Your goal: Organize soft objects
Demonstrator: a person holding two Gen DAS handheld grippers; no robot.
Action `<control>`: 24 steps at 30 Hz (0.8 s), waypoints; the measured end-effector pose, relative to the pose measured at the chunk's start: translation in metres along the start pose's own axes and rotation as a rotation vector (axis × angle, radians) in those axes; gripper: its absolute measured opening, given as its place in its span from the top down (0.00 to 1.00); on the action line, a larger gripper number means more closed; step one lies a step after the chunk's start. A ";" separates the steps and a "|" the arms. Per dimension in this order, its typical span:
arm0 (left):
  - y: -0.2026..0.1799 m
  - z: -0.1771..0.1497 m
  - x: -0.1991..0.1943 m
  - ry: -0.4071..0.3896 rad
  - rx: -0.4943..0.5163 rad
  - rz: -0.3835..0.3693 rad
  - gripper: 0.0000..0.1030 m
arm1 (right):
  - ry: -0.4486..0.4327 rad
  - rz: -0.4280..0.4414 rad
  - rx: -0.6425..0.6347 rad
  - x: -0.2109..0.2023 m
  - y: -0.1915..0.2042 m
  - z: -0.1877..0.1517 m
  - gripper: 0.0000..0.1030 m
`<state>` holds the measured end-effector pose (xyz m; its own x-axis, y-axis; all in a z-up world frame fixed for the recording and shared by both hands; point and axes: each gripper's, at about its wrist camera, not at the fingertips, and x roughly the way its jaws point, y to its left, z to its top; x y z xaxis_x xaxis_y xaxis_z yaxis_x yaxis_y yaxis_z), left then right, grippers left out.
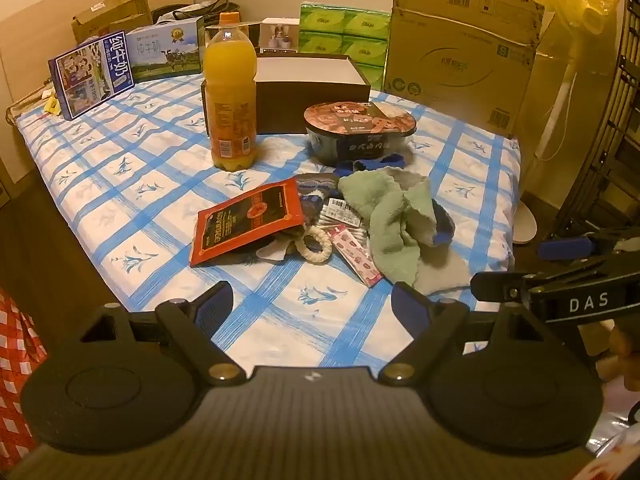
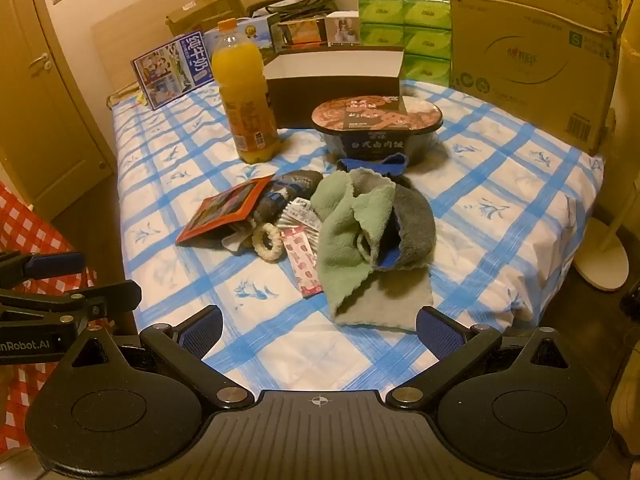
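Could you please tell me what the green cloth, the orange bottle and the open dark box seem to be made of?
Green cloth: soft fleecy fabric, probably microfibre; fuzzy nap, limp folds, grey reverse. Orange bottle: clear glossy plastic, judging by the highlights and the juice showing through; printed label. Open dark box: apparently rigid cardboard, matte dark outside, white inside, with crisp straight walls.

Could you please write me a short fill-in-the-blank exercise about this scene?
1. The bottle holds ____ drink.
2. The green towel lies on the ____.
3. Both the left gripper and right gripper are ____.
4. The box behind the bowl has no ____.

Answers: orange; bed; open; lid
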<state>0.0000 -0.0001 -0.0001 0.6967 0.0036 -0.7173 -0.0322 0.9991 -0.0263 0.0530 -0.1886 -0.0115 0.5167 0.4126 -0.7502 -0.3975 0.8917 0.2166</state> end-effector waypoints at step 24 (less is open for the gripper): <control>0.000 0.000 0.000 0.006 -0.007 -0.009 0.17 | 0.002 0.003 0.002 0.000 -0.001 0.000 0.00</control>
<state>0.0001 0.0002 0.0000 0.6930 -0.0054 -0.7209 -0.0313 0.9988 -0.0376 0.0537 -0.1896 -0.0113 0.5140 0.4152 -0.7506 -0.3977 0.8907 0.2203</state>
